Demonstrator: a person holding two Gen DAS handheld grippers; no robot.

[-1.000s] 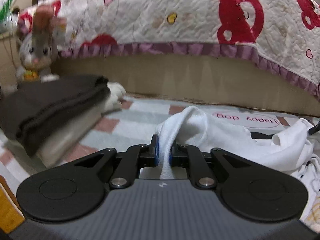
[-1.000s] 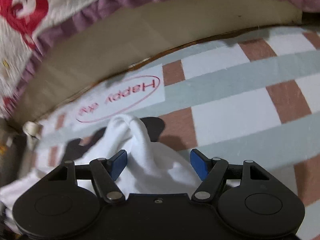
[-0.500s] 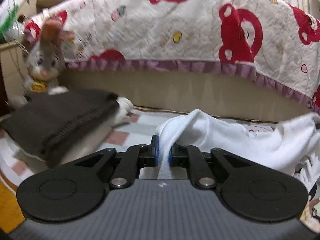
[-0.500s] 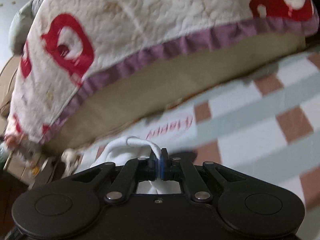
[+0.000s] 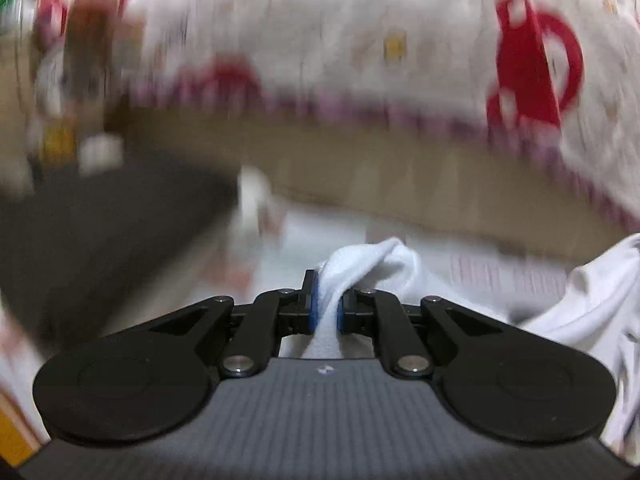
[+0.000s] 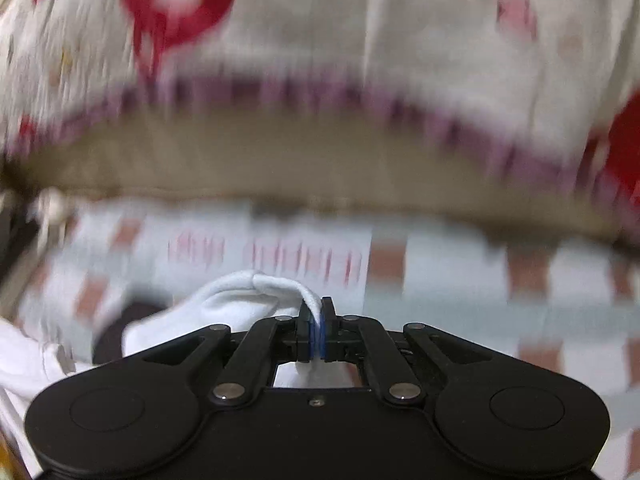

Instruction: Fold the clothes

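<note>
Between the blue pads of the left gripper a bunched fold of the white garment is pinched tight, the jaws all but closed on it. Same story at the right gripper: a thin rolled edge of that garment is clamped, jaws nearly touching. So two grippers, one soft white knit piece, held at two spots and draped off to the side in loose folds over the mat.

Underneath, one checked mat can be made out, pale squares with brownish-pink ones and some red lettering, too smeared to read. Open mat is seen ahead of the right gripper. To the left of the left gripper a dark folded pile is parked, a pretty blurry one. Along the back, a tan edge is overhung by a quilted cover, white with red bear shapes and a purple frilled hem. Everything past the grippers is heavily motion-blurred.
</note>
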